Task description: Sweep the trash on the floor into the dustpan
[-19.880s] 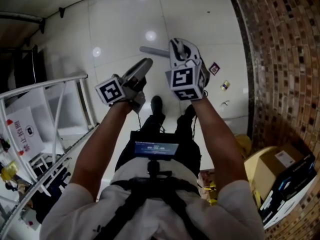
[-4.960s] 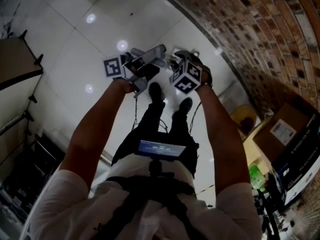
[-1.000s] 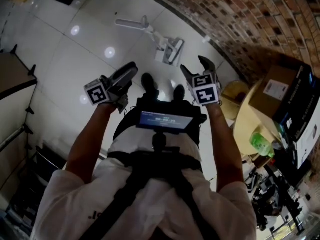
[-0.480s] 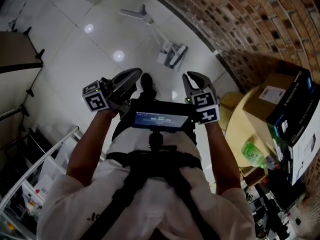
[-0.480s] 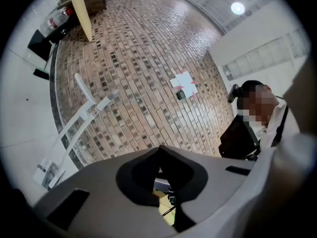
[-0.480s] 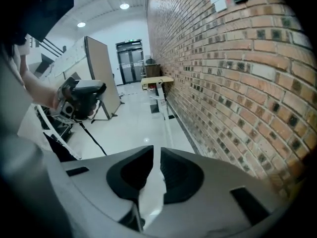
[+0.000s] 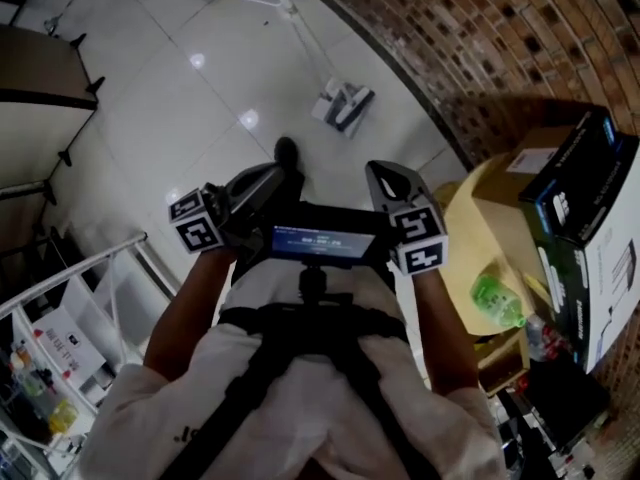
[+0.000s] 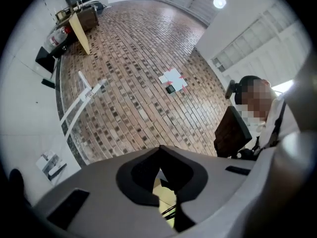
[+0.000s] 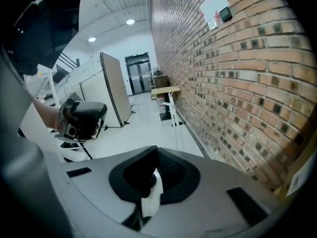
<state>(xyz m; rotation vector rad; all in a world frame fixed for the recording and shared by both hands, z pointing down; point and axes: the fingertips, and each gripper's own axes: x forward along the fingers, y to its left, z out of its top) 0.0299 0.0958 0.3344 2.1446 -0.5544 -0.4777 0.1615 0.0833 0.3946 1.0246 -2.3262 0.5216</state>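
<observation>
- Both tools have just been closing. The left tool [image 7: 270,175] and the right tool [image 7: 386,176] are now clenched on nothing, jaws meeting, and are being held close to the person's chest.
- The dustpan [image 7: 342,106] is sitting alone on the white floor [image 7: 200,98] beside the brick wall [image 7: 480,38], its long handle [image 7: 300,33] running away from the person, well apart from either tool.
- A second ago the open tools were hovering nearer it, which is suggesting the sweeping is over.
- No loose trash is showing on the floor. Whether any is lying in the pan is too small to tell.
</observation>
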